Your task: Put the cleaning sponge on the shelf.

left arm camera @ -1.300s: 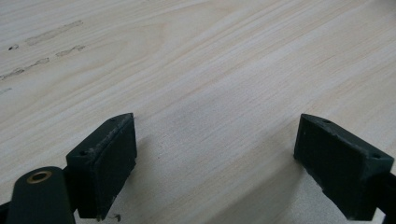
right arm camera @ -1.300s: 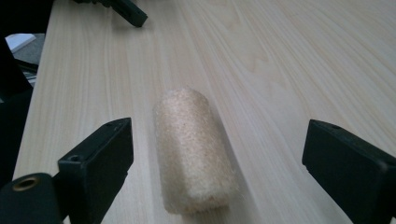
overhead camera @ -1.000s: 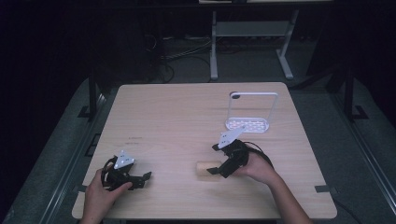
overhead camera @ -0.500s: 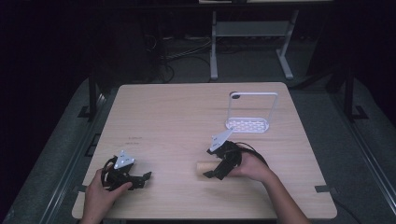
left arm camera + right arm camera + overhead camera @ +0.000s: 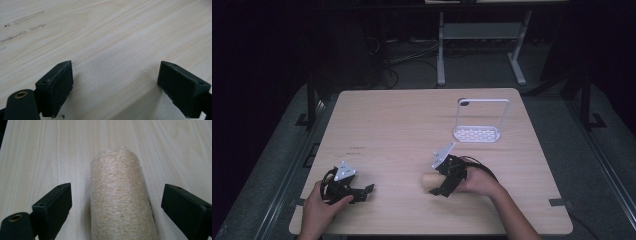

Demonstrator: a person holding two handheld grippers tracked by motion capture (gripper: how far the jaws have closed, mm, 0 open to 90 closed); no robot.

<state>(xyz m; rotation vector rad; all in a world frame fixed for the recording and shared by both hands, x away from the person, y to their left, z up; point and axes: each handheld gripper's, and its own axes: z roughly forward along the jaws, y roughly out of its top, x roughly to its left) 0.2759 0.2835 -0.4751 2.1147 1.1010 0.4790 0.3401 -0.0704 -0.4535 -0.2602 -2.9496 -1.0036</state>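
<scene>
Pale wood-grain table [image 5: 402,120] | coarse fibrous cylinder [image 5: 120,197] | right gripper [image 5: 116,212] agape

In the right gripper view, the near end of the pale fibrous roll [image 5: 120,197] runs off the bottom edge, and the outer part of the jaw at the right is cut by the picture's right edge. In the high view the right gripper [image 5: 443,186] covers the roll's [image 5: 430,180] right end, so its full length cannot be told, and both forearms leave the picture at the bottom. The faint dark marks [image 5: 23,21] on the table [image 5: 120,37] in the left gripper view are too smudged to read.
</scene>
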